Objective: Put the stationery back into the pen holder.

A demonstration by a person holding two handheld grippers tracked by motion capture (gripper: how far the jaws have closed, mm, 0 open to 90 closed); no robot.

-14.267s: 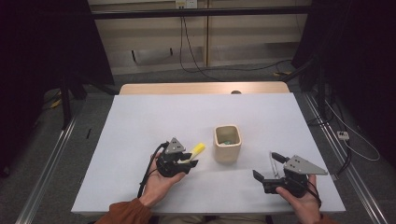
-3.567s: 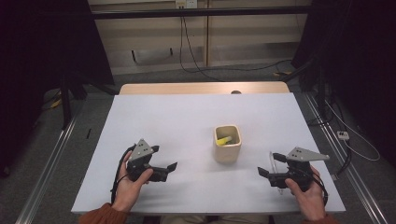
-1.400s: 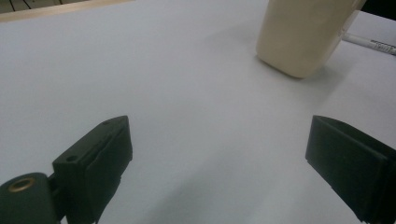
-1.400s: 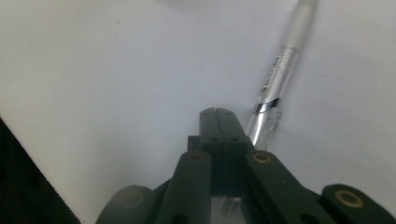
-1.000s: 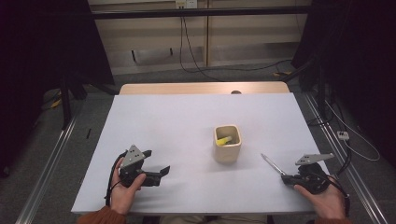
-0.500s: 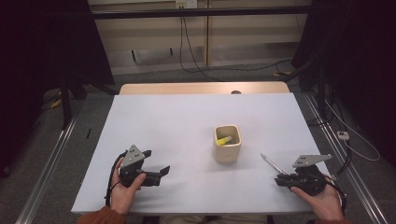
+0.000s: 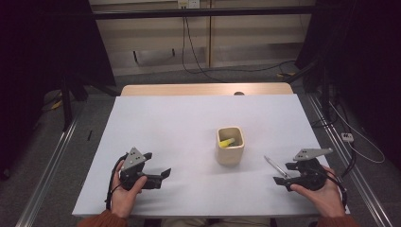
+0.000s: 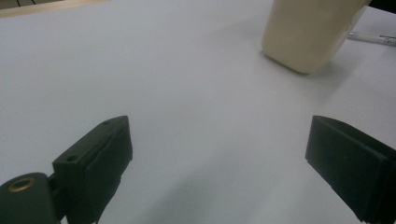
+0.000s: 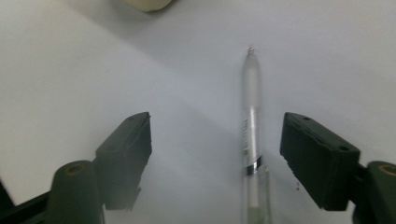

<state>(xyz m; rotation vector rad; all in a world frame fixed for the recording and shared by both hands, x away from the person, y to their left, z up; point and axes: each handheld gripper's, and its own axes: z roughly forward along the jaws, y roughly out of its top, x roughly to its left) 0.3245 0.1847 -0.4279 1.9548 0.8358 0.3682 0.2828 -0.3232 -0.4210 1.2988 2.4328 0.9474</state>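
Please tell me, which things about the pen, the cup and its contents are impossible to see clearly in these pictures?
- Pen: right gripper view, blurred, print unreadable, rear end cut by the bottom edge.
- Yellow thing in the cup: high view, too small to identify, lower part hidden by the cup wall.
- Cup: left gripper view, top cut by the upper edge.

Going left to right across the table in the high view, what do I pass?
Left black two-finger gripper in the person's left hand → beige square cup holding a yellow marker → clear slim pen lying on the white table → right black two-finger gripper, fingers just opened around the pen.
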